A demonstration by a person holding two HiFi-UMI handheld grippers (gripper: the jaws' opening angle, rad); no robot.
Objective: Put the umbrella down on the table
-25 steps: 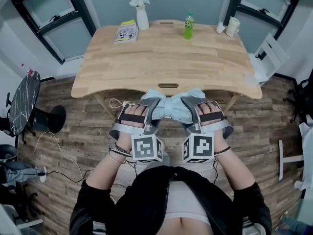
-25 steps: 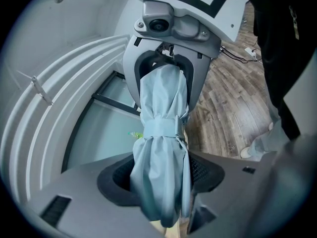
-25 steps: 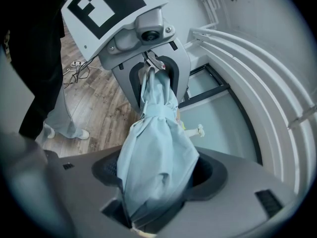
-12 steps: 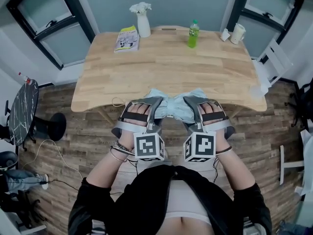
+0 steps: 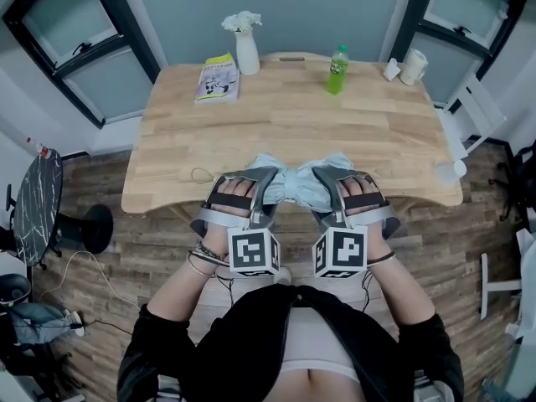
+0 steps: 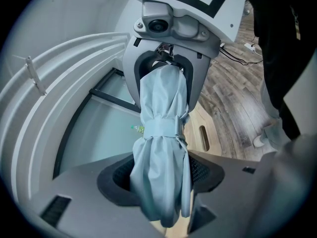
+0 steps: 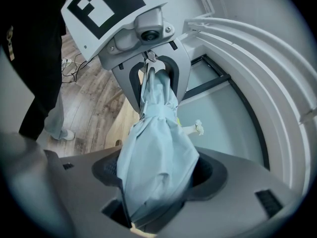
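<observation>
The folded umbrella (image 5: 295, 182) spans the two grippers, with the left gripper (image 5: 263, 184) clamped on one end and the right gripper (image 5: 327, 184) on the other. It seems to be held above the table (image 5: 276, 124) edge just ahead, not yet resting. Lowering and release remain.

The umbrella (image 6: 159, 148) is pale blue cloth, matt and creased, tied with a strap of the same fabric; left gripper (image 6: 161, 182) and right gripper (image 7: 157, 180) look like smooth matt grey plastic, with dark textured pads (image 6: 120, 176) against the cloth. The table (image 5: 285, 124) is light wood, smooth, visible grain, slight sheen; the floor (image 5: 126, 233) is darker wood-look planks. The vase (image 5: 246, 54) is glossy white, the bottle (image 5: 337, 69) green see-through plastic, the booklet (image 5: 217, 67) printed paper
</observation>
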